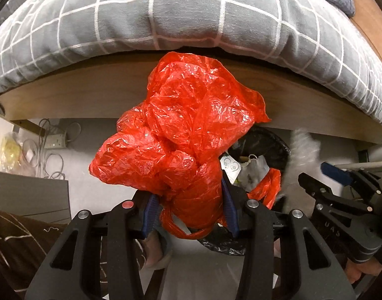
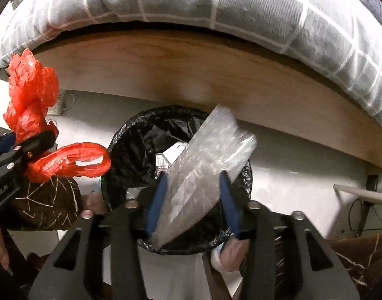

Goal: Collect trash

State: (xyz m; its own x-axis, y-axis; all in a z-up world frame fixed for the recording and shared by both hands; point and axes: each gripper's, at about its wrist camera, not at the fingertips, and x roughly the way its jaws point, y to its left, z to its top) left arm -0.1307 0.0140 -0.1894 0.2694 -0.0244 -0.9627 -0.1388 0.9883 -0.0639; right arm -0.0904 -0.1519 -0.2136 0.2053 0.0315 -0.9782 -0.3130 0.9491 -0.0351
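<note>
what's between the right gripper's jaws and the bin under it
A crumpled clear plastic bag sits between the right gripper jaws, directly over the black-lined trash bin. Nothing else lies between, as the right wrist view shows.

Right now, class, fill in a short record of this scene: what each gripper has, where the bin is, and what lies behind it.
left gripper: shut on a crumpled red bag
right gripper: clear plastic wrap between its fingers, above the bin; grip unclear
bin: black liner, on the floor beside the bed, trash already inside
behind: wooden bed frame under a grey checked quilt
</note>
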